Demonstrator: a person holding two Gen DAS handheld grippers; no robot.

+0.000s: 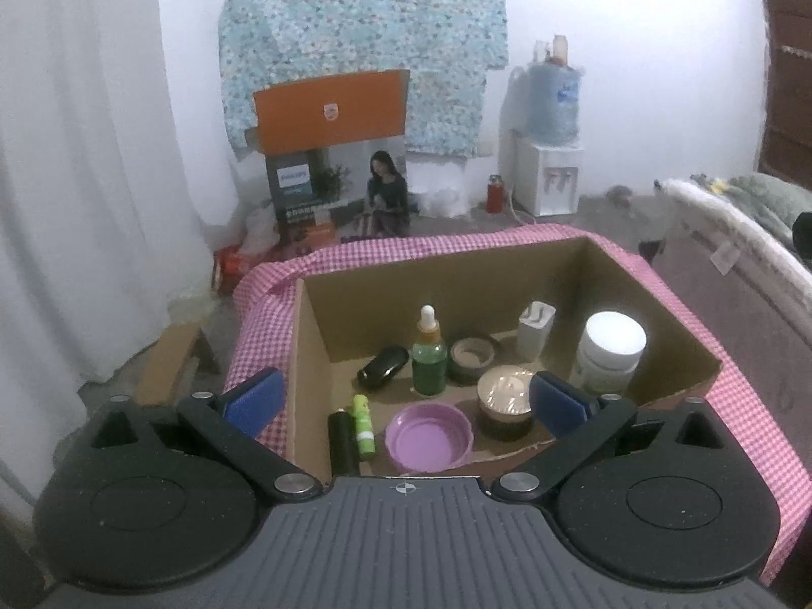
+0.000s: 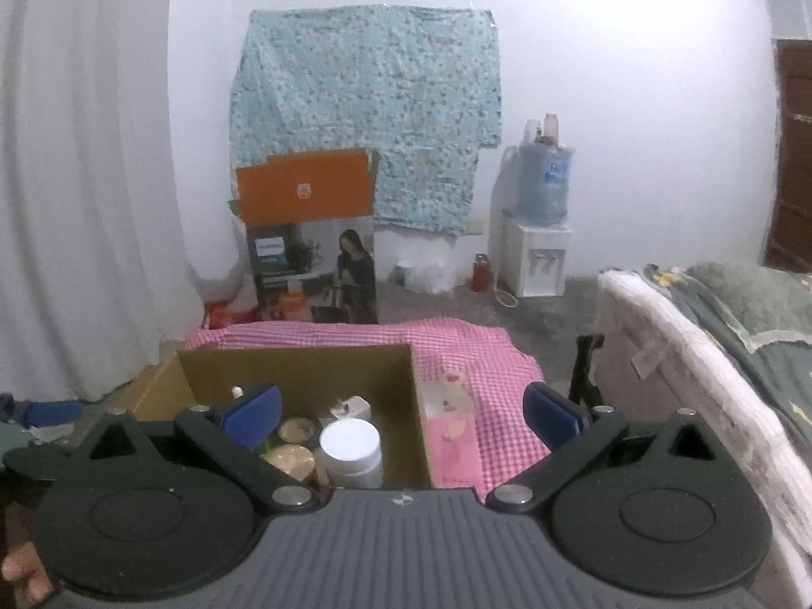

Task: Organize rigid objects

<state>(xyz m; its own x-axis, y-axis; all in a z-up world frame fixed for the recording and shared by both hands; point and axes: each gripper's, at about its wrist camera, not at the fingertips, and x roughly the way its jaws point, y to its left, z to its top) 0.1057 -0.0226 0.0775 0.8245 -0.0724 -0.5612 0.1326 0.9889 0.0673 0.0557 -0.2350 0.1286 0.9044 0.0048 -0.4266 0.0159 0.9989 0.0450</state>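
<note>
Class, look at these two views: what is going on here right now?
A person holds two grippers over a cardboard box on a pink checked cloth. Both the left gripper and the right gripper are open and hold nothing. In the box are a green dropper bottle, a purple lid, a white jar, and other small containers. Nothing is being gripped at this moment.

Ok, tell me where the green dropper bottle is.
In the left wrist view, the green dropper bottle stands upright mid-box inside the cardboard box, between the lying black bottle on its left and a small dark jar on its right.
</note>
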